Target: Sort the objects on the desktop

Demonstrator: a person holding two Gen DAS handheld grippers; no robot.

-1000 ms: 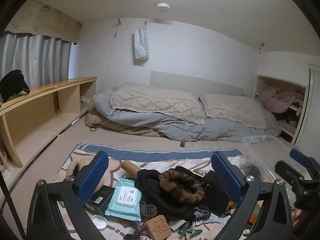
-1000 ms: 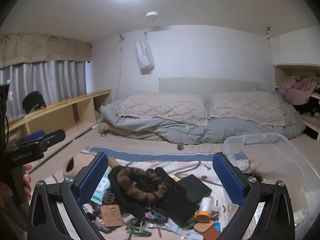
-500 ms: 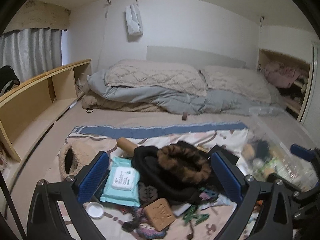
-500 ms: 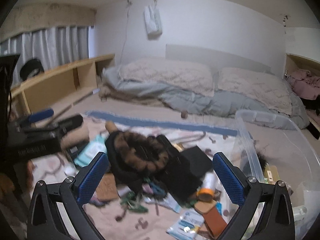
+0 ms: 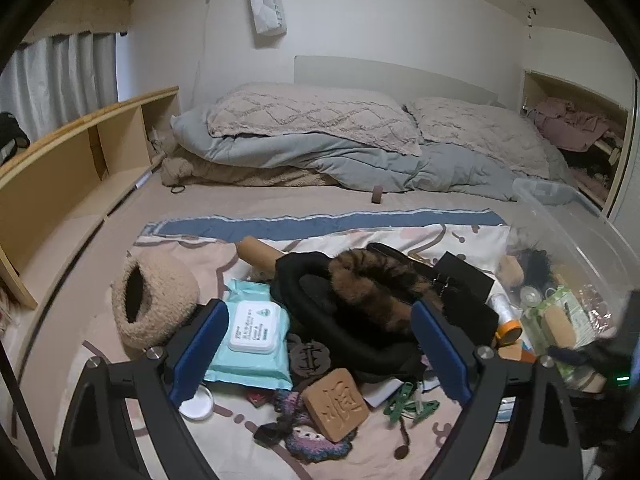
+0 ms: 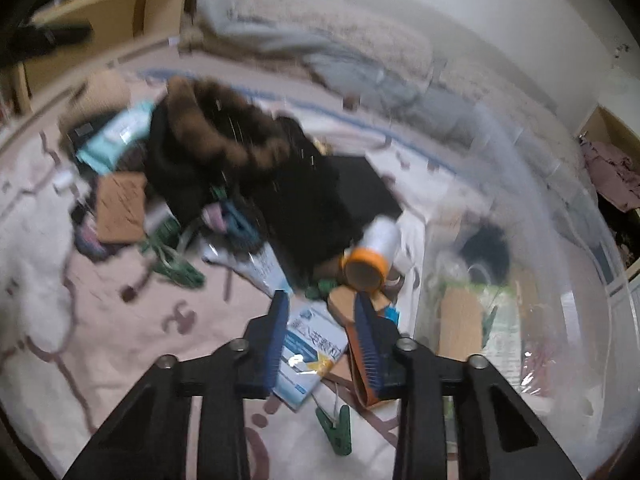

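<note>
Left gripper (image 5: 316, 354) tilted down over the pile on the bed, jaws wide and closing, nothing pressed between them; below, teal wipes pack (image 5: 250, 344) and brown engraved block (image 5: 335, 404). Right gripper (image 6: 320, 344) pointing steeply down, jaws narrowing around a blue-and-white packet (image 6: 308, 354), contact hard to tell in the blur; right pad just beside a tan flat piece (image 6: 348, 308). Clear plastic bin (image 5: 576, 220) at right, holding a green-and-white carton (image 5: 560, 316), a black fluffy thing (image 5: 534, 262) and a small bottle (image 5: 530, 294). Orange-capped tube (image 6: 374, 254) near the bin's wall, outside.
</note>
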